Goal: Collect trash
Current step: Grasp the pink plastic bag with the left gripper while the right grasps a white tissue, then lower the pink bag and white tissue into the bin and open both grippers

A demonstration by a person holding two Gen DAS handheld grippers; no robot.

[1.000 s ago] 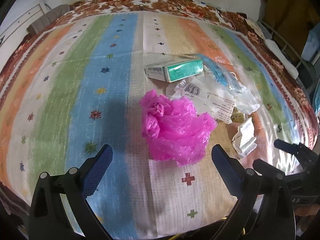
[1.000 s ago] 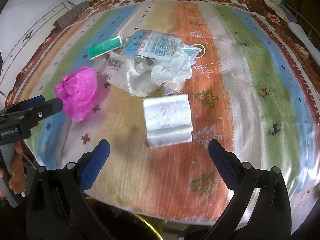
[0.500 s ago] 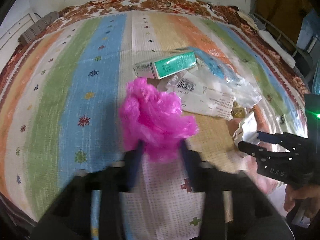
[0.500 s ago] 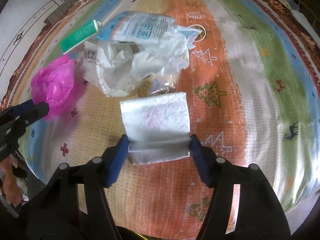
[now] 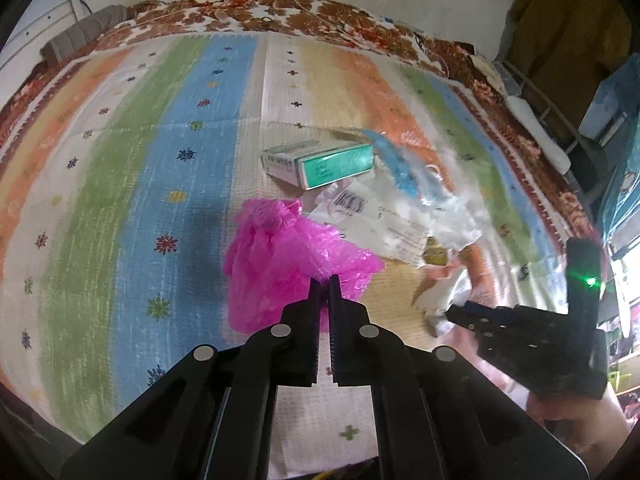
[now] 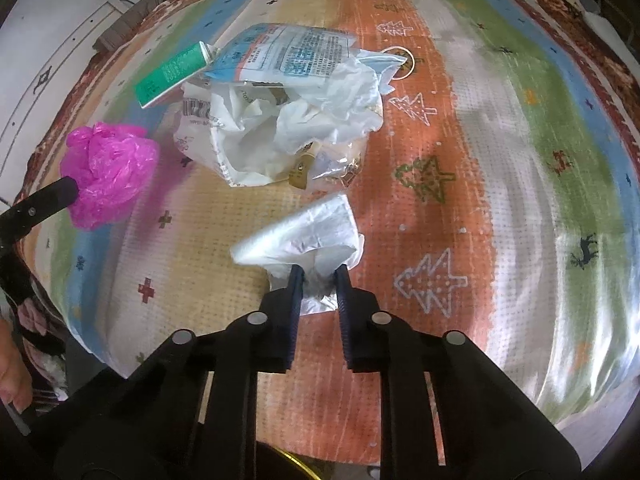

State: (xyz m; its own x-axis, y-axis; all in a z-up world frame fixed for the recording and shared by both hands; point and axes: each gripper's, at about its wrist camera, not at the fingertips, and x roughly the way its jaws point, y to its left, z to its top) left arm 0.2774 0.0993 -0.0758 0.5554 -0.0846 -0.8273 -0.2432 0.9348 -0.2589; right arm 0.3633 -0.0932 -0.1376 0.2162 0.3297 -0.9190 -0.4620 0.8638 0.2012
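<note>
My left gripper [image 5: 324, 281] has just squeezed shut and pinches the pink bag [image 5: 286, 266] over the striped blanket [image 5: 120, 184]. My right gripper [image 6: 319, 273] has just been closing too, and grips the white wrapper [image 6: 304, 234] near the trash pile [image 6: 280, 120].

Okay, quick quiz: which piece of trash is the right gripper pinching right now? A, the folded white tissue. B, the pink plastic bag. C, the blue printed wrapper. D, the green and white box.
A: the right gripper has just closed its jaws on the near edge of the folded white tissue, while the pink plastic bag sits in the left gripper.
</note>
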